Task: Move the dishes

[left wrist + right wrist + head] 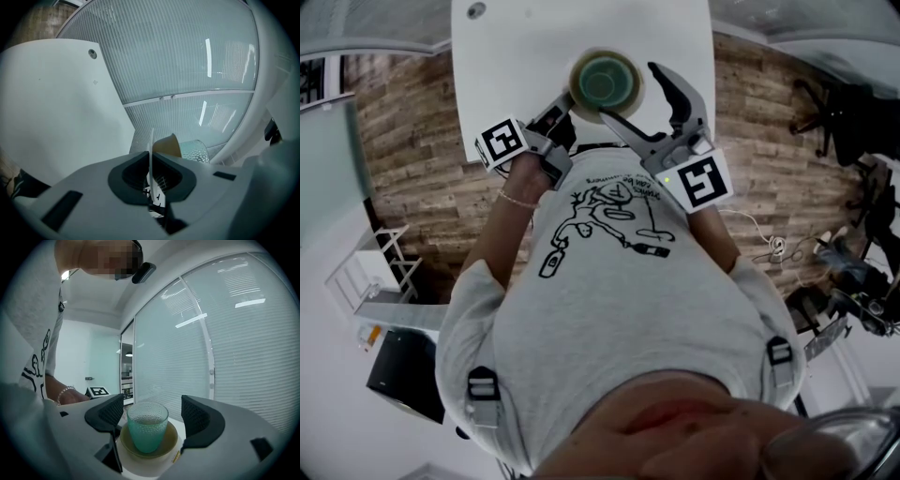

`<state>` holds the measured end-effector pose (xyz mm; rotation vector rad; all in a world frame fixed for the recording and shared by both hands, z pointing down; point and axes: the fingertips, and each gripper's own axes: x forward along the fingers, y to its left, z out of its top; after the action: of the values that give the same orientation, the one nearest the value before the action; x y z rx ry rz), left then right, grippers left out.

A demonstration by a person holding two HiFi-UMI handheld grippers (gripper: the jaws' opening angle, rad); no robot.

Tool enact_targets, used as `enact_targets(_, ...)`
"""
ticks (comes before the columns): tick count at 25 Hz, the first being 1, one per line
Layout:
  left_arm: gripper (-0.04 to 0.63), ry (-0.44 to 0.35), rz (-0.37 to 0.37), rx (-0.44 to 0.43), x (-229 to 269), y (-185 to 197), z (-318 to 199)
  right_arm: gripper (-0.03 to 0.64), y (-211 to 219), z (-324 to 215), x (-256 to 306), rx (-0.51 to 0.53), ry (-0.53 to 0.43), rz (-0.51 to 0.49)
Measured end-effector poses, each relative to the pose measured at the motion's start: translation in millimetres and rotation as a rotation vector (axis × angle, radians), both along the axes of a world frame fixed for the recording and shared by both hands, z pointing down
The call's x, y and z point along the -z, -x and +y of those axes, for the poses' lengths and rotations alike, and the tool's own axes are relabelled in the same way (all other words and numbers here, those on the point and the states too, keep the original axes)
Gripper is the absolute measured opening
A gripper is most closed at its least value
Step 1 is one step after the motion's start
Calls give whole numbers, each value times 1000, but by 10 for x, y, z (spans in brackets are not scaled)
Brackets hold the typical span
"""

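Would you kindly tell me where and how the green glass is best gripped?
Grip the green glass across its side wall, about mid-height, coming in level with the right hand-held gripper, whose open jaws stand either side of it. It stands upright in the tan dish and narrows downward, so a mid-wall pinch probably holds best.

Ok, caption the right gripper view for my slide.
Open right gripper flanks a dimpled green glass tumbler standing in a shallow olive bowl on a white plate.
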<state>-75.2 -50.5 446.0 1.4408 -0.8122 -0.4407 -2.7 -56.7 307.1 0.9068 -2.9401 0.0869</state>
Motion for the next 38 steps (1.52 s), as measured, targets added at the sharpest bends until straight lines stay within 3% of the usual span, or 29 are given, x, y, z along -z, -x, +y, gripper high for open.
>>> enact_targets(15,14,-18,26,-4,184,-120,-27,390,133,-65,-277,39,42,116)
enact_targets(38,14,-9,5,-15,134,-179,-2,383,145,-109,-370,69,58,129)
